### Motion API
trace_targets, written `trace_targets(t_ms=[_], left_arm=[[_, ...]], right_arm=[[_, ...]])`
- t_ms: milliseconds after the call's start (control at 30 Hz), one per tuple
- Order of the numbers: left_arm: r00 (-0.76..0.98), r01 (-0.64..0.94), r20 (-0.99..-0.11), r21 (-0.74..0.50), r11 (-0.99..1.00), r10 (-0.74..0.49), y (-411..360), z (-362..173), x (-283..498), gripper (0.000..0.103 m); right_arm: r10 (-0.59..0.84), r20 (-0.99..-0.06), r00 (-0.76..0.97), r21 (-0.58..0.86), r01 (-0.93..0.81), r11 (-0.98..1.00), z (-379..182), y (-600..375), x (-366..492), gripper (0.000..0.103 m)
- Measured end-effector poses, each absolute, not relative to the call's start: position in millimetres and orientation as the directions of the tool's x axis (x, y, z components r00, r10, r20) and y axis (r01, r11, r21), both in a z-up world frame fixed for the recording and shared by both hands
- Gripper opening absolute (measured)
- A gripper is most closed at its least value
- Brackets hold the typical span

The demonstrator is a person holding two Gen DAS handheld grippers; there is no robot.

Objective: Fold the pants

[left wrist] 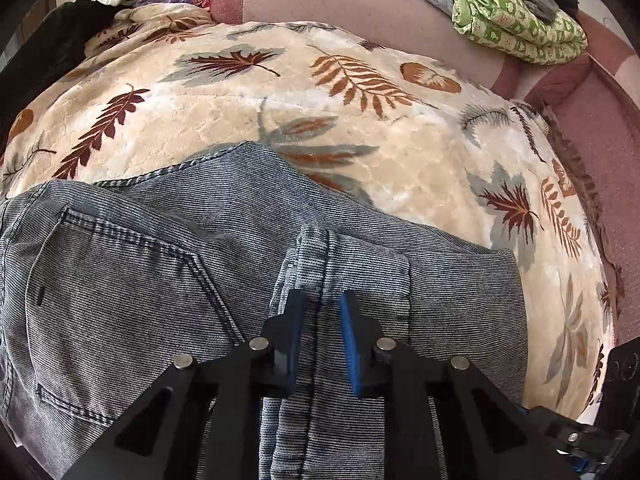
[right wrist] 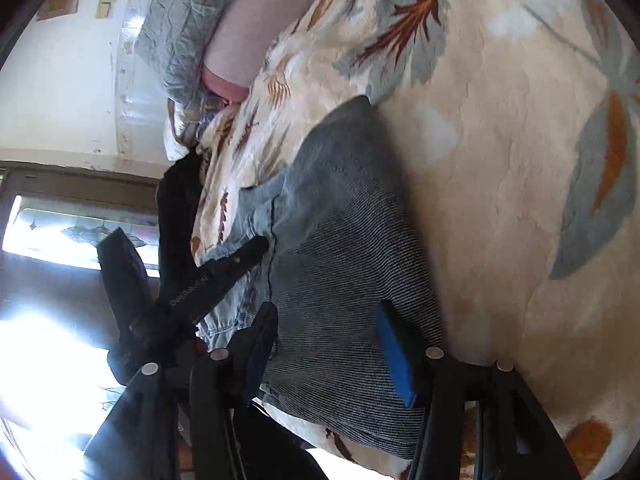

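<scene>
Denim, blue-grey and ribbed, is lying across a leaf-printed blanket [left wrist: 224, 92] on the bed: these are the pants [left wrist: 120, 272], partly folded, with a back pocket facing up at the left of the left wrist view. The left gripper [left wrist: 320, 304] is pinching a bunched ridge of the cloth between its fingers [left wrist: 349, 320], which are closing in on the fold, though a narrow gap is showing beside the right pad. The right gripper [right wrist: 326, 316] is standing with its fingers wide apart over another part of the pants, grasping nothing.

The step looks like carrying one edge over to make the next fold. To do it well, the left should be gripping all layers of the ridge, not just the top one, and the right should be taking a matching edge so the cloth is travelling level and the seams are lining up.

The waistband and leg ends are falling outside both views, so the fold's progress is hard to judge. Glare is washing out the lower left of the right wrist view.
</scene>
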State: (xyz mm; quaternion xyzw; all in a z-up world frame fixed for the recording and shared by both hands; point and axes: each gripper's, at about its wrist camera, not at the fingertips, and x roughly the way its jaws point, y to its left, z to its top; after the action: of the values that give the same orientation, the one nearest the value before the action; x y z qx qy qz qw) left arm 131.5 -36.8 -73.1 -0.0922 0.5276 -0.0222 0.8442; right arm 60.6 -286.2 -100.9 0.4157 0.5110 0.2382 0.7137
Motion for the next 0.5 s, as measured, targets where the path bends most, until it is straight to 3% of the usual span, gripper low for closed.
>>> trace_targets(t_ms=[100, 133, 167, 333, 500], left_arm=[[0.445, -0.064, -0.888, -0.158, 0.985, -0.114, -33.8, -74.3, 131.6, 0.02], [0.449, -0.071, -0.889, -0.136, 0.988, -0.09, -32.5, -76.1, 131.3, 0.031], [0.444, -0.082, -0.892, -0.132, 0.988, -0.082, -30.5, -80.1, 132.2, 0.034], [0.475, -0.089, -0.87, -0.198, 0.976, -0.133, -22.0, -64.7, 118.4, 0.034], [0.542, 0.089, -0.798, -0.258, 0.962, -0.264, -38.3, -37.8, 68.2, 0.044]], right_arm=[[0.778, -0.504, 0.375, 0.842, 0.015, 0.539, -81.8, -282.8, 42.6, 0.06], [0.768, -0.525, 0.367, 0.829, 0.013, 0.56, -84.3, -279.5, 35.2, 0.065], [0.746, -0.565, 0.352, 0.805, 0.035, 0.593, -95.6, -275.4, 29.4, 0.066], [0.782, -0.5, 0.372, 0.853, 0.057, 0.518, -104.3, -288.7, 19.5, 0.064], [0.755, -0.491, 0.436, 0.838, -0.001, 0.546, -72.8, -306.7, 32.8, 0.064]])
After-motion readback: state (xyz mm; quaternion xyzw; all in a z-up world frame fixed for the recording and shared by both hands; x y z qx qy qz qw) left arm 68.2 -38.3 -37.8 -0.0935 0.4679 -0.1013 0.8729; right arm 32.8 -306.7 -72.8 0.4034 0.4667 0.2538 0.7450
